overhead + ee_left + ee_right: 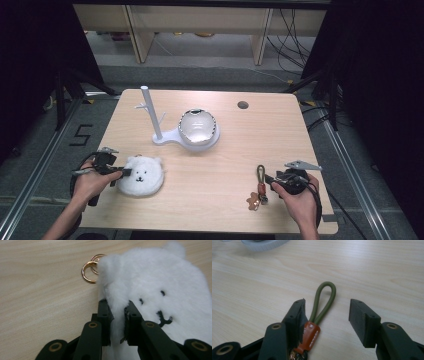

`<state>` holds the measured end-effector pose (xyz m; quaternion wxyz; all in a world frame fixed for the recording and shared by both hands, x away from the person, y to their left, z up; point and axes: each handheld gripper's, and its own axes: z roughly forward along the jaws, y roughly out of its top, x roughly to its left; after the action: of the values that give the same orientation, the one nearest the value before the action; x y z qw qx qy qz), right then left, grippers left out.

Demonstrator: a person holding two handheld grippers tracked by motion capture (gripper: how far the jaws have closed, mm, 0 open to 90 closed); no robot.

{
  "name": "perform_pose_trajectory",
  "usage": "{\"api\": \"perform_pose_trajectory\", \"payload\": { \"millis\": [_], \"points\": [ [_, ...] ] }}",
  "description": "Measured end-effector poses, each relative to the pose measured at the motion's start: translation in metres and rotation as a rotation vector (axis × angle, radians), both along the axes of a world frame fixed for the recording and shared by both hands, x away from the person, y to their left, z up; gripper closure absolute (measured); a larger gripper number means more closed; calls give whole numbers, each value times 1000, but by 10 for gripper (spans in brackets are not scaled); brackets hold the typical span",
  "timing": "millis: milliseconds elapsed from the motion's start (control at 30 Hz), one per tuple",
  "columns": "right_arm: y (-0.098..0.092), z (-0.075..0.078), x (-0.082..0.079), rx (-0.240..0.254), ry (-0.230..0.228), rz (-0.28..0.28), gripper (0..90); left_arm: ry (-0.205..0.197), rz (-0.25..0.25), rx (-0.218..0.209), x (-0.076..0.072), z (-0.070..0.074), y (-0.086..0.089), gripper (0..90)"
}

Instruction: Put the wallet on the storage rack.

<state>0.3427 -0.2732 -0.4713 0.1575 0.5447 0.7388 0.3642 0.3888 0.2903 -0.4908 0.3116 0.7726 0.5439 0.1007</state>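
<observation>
On the pale wooden table, the right gripper has its two black jaws spread apart around an olive-green cord loop pointing toward twelve o'clock, with the loop's orange-brown wrap touching the seven-o'clock jaw and a white ribbed base at eleven o'clock.

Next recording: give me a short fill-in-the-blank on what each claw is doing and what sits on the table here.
1. The left claw is shut on the edge of a white plush ____.
2. Two ____-coloured rings lie on the table at the plush bear's edge.
3. The right claw stands ____, its jaws either side of the green cord loop.
4. Behind, the white stand with its pegs is ____.

Missing words: bear; gold; open; bare
</observation>
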Motion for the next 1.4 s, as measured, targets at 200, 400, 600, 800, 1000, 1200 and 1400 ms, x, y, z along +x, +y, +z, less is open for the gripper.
{"api": "perform_pose_trajectory", "payload": {
  "millis": [200,400,600,800,1000,1200,1400],
  "points": [
    [9,4,-1,55,-46,-15,494,-106,-38,-51,-22,13,7,782],
    [14,7,-1,51,-108,19,499,-261,-14,-192,-42,17,0,782],
    [19,12,-2,64,-157,31,518,-401,-26,-259,-57,25,-10,782],
    [32,20,-2,107,-178,39,531,-486,-63,-301,-59,39,-24,783],
    [43,28,1,123,-207,69,549,-536,-117,-316,-53,48,-43,782],
    [58,34,10,152,-222,141,553,-574,-166,-321,-48,53,-65,782],
    [78,40,16,175,-229,209,552,-587,-208,-323,-43,56,-84,782]
  ]
}}
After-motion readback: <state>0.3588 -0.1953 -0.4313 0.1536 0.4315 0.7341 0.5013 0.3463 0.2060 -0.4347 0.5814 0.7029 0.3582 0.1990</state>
